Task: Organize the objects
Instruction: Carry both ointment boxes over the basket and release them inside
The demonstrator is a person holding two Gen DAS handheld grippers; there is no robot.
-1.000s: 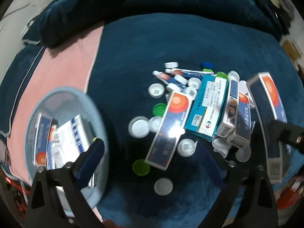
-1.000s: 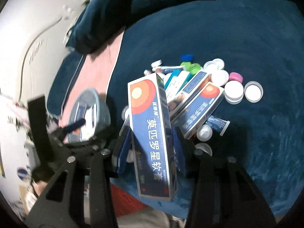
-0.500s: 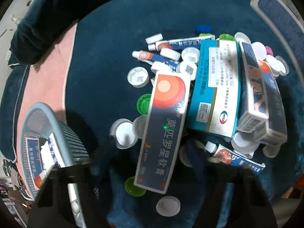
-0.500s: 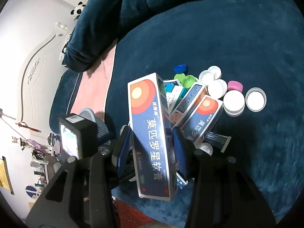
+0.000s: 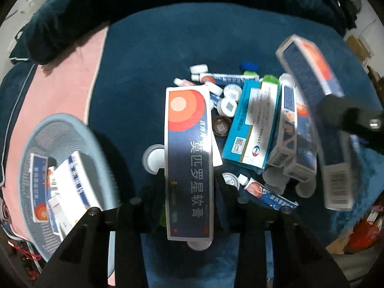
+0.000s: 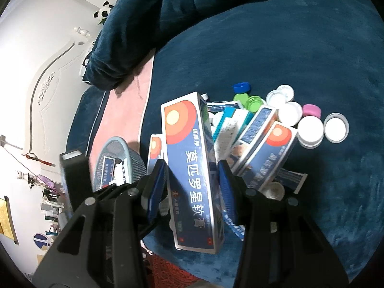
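Note:
A long navy ointment box (image 5: 188,148) with an orange sun stands between the fingers of my left gripper (image 5: 189,183). Its jaws are closing and the pads press the box's sides, just above the pile. My right gripper (image 6: 192,178) is shut on a second box of the same kind (image 6: 189,139), held up over the pile. That second box (image 5: 312,76) also shows at the right of the left wrist view. A grey-blue mesh basket (image 5: 60,120) at the left holds several boxes and tubes.
The pile on the dark blue blanket (image 5: 216,36) holds a teal box (image 5: 252,124), more navy boxes (image 6: 271,148), tubes (image 5: 268,194) and several white, green, blue and pink caps (image 6: 309,129). A pink sheet (image 5: 60,79) lies under the basket. Dark pillows (image 6: 134,24) lie beyond.
My left gripper dropped onto the pile, closed from wide open around the navy box, and the box now sits closer to the camera. The right gripper kept its box, nearly still.

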